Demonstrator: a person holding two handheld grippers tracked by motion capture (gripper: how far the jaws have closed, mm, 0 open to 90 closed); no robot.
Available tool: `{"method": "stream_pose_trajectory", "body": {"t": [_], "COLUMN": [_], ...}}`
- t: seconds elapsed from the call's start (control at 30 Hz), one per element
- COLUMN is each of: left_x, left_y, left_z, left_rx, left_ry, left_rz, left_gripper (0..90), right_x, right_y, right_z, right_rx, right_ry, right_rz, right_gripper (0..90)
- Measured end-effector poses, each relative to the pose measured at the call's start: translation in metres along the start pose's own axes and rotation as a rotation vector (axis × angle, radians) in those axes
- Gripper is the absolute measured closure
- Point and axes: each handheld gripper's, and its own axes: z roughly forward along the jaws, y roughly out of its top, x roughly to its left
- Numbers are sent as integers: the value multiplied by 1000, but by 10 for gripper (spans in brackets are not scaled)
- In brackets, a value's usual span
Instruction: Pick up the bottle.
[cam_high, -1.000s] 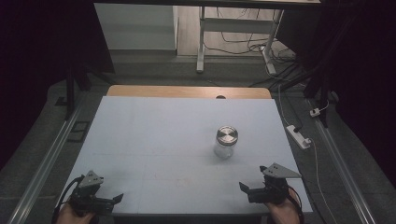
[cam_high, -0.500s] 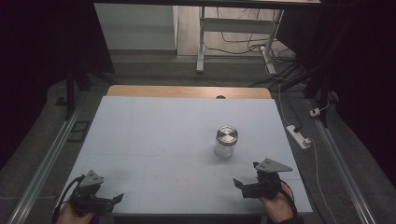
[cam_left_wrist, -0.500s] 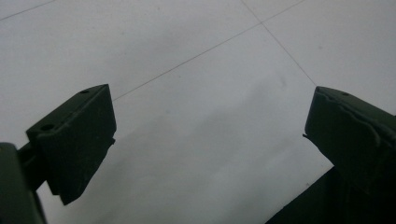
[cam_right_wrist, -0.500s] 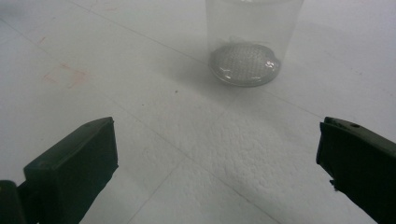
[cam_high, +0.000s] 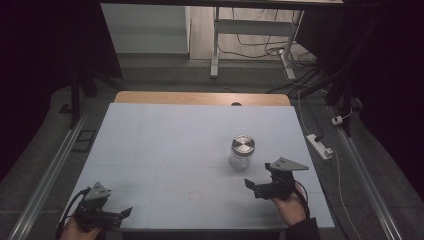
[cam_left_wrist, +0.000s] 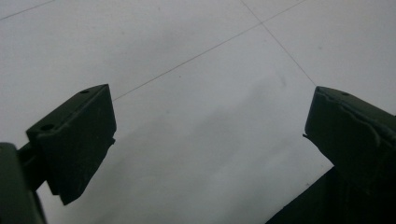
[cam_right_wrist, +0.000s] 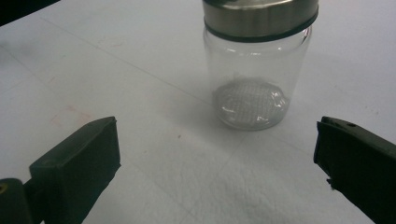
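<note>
A clear glass jar (cam_high: 242, 152) with a brushed metal lid stands upright right of the table's middle. It looks empty in the right gripper view (cam_right_wrist: 254, 65), a short way ahead of the jaws. My right gripper (cam_high: 252, 187) is open just in front of the jar, slightly to its right, with nothing between its fingers (cam_right_wrist: 77, 165). My left gripper (cam_high: 125, 214) rests open near the front left corner, and its jaws span bare white tabletop (cam_left_wrist: 201, 107).
The white table top (cam_high: 170, 145) ends in a wooden strip (cam_high: 200, 98) at the far edge. A power strip (cam_high: 320, 146) and cables lie on the floor to the right. A metal desk frame (cam_high: 216, 40) stands beyond the table.
My right gripper has moved forward and left, toward the jar. The left gripper and the jar have stayed put.
</note>
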Motion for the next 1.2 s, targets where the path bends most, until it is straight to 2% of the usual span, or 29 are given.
{"method": "stream_pose_trajectory", "body": {"t": [0.3, 0.57, 1.07, 1.2], "left_x": [0, 0, -2, -3], "left_y": [0, 0, 1, 2], "left_z": [0, 1, 3, 4], "left_rx": [1, 2, 21, 39], "left_ry": [0, -2, 8, 13], "left_rz": [0, 2, 19, 34], "left_gripper": [28, 28, 31, 37], "right_x": [-5, -10, -14, -15], "right_y": [10, 17, 31, 33], "right_z": [20, 41, 64, 71], "right_rx": [17, 64, 56, 52], "right_ry": [-28, -41, -48, -32], "right_rz": [-1, 10, -11, 5], "right_gripper": [0, 0, 0, 0]}}
